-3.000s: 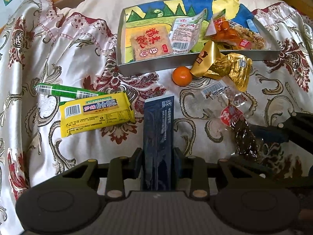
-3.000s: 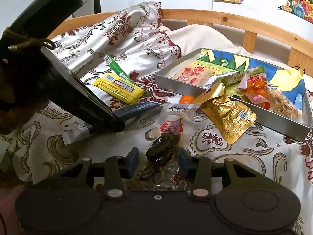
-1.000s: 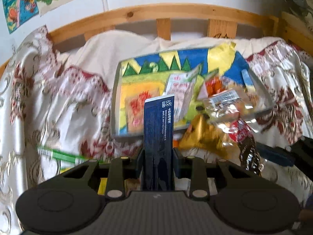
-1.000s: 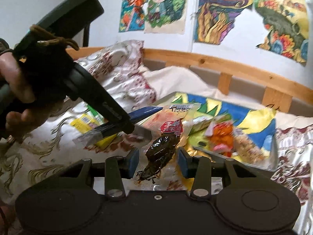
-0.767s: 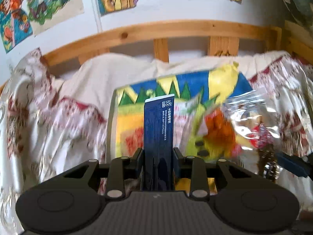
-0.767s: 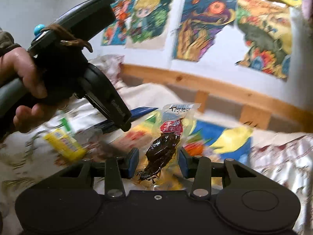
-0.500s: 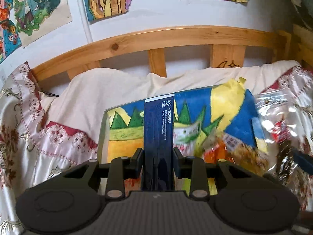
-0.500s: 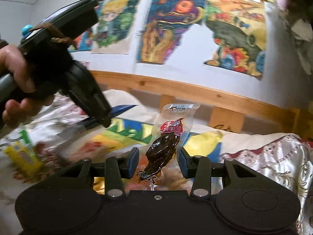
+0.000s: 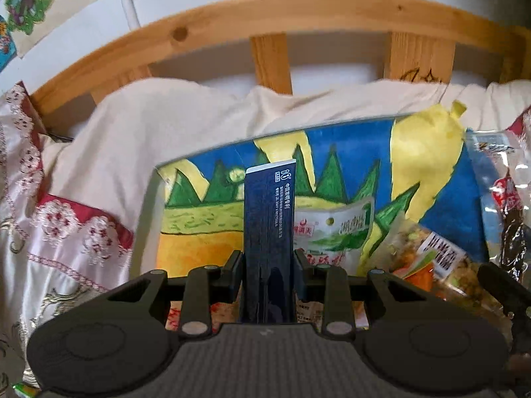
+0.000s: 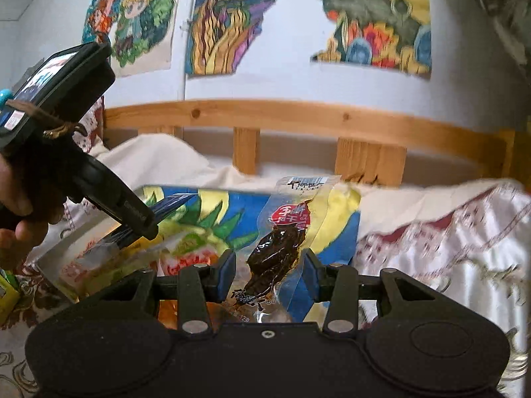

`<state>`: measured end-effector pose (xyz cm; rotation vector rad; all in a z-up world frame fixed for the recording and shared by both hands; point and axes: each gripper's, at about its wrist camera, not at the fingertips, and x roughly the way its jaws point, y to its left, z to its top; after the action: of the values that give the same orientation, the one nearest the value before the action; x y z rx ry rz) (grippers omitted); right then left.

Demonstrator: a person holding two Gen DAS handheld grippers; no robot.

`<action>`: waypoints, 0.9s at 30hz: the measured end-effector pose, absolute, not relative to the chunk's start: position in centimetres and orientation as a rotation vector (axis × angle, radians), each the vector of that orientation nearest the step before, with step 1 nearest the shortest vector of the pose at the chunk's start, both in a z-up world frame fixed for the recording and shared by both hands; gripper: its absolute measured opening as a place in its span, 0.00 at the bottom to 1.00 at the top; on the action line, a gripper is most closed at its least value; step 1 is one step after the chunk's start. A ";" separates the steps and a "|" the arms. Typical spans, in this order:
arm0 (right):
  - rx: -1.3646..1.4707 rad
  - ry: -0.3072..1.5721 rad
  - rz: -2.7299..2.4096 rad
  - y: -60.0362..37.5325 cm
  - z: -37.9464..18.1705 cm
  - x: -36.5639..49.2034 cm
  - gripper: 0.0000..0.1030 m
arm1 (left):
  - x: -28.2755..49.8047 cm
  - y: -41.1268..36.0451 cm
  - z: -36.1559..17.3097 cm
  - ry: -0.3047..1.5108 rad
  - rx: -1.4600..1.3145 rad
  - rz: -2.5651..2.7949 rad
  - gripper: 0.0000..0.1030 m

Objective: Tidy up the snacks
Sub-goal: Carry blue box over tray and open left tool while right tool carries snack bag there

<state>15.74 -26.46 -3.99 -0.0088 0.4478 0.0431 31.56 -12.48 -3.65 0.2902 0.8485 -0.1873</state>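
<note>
We are holding a dark blue packet (image 9: 268,232) upright in the left gripper (image 9: 268,267); both pads are pressing against its long sides, so the jaws are clamped on it. The packet's top edge is standing in front of the painted tray (image 9: 212,229), a shallow metal-walled box lined with a drawing of green peaks, blue sky and yellow shapes. Inside the tray we are seeing a white-and-green sachet (image 9: 335,229) just right of the blue packet and a clear bag of mixed snacks (image 9: 428,265) further right.

In the right gripper (image 10: 269,277) we are holding a clear pouch of dark dried meat (image 10: 282,248) with a red label near its top. The pouch is standing between the blue pads with its edges against them (the clear film is crumpling at the lower end), so this gripper is pinching the pouch. The pouch is hanging in the air over the near right part of the tray.

From the right wrist view, the person's left hand (image 10: 18,219) is gripping the left tool's handle at the left edge, with the blue packet angled over the tray's left half. A yellow packet (image 10: 6,295) is lying on the patterned bedspread (image 10: 448,248) outside the tray, at far left. A wooden bed rail (image 10: 298,114) is running behind the tray.
</note>
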 end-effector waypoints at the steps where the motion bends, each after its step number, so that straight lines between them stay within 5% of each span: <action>1: -0.002 0.465 0.048 -26.5 -4.3 16.0 0.44 | 31.7 -12.6 -4.1 0.855 0.295 -0.189 0.33; 16: 0.080 0.540 0.070 -26.7 -5.2 17.5 0.46 | 32.1 -13.5 -5.3 0.845 0.311 -0.179 0.36; 27: 0.088 0.525 0.058 -26.7 -4.6 17.3 0.67 | 31.6 -12.6 -4.2 0.830 0.253 -0.152 0.60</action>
<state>17.25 -26.69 -4.64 0.0876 0.5250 0.0584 31.62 -12.58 -4.24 0.2533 0.8304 -0.1525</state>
